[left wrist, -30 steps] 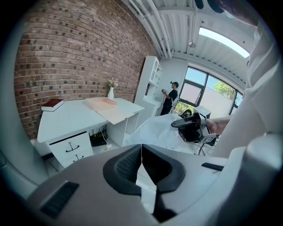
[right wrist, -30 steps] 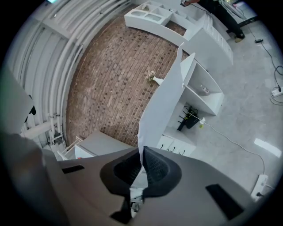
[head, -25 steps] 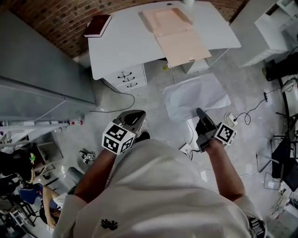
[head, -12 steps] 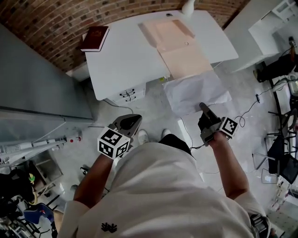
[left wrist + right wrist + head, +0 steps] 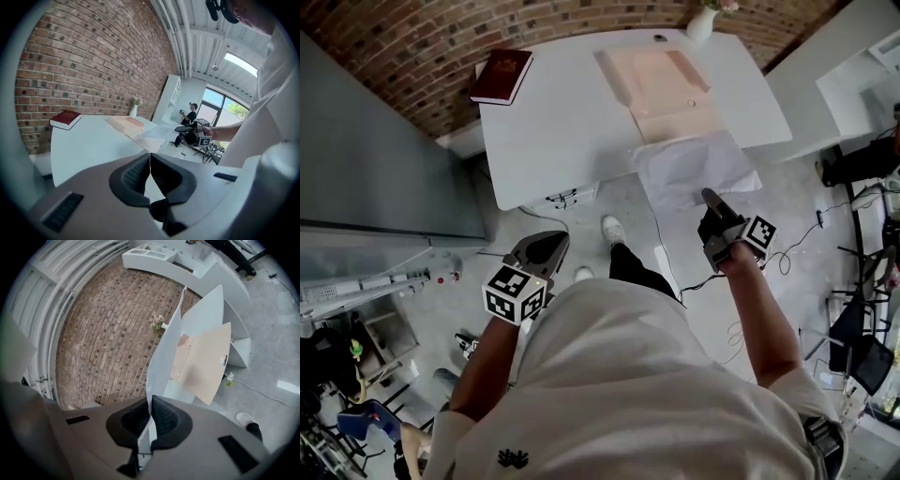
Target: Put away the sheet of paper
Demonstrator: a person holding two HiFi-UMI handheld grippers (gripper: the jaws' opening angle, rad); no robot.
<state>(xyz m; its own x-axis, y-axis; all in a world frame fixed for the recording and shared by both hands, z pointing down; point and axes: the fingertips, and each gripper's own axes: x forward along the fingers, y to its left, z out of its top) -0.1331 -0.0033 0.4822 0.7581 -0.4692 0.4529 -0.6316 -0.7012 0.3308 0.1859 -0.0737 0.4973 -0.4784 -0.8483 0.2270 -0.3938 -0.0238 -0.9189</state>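
Ahead on white bench (image 5: pixel 553 131): open tan folder (image 5: pixel 661 84) | sheet of paper (image 5: pixel 694 169) in air at bench's near edge, far edge meeting folder, long axis crosswise | right gripper (image 5: pixel 711 197) fingers clamped on sheet's near edge, nearer | left gripper (image 5: pixel 548 246) fingers together, empty, well left

On the table (image 5: pixel 562 122): book (image 5: pixel 502 75) far left, open folder (image 5: pixel 661 84) right, vase (image 5: pixel 701 23) behind the folder, sheet of paper (image 5: pixel 694 169) before it

white paper (image 5: pixel 694 171), maroon book (image 5: pixel 502 75), peach folder (image 5: pixel 661 89)
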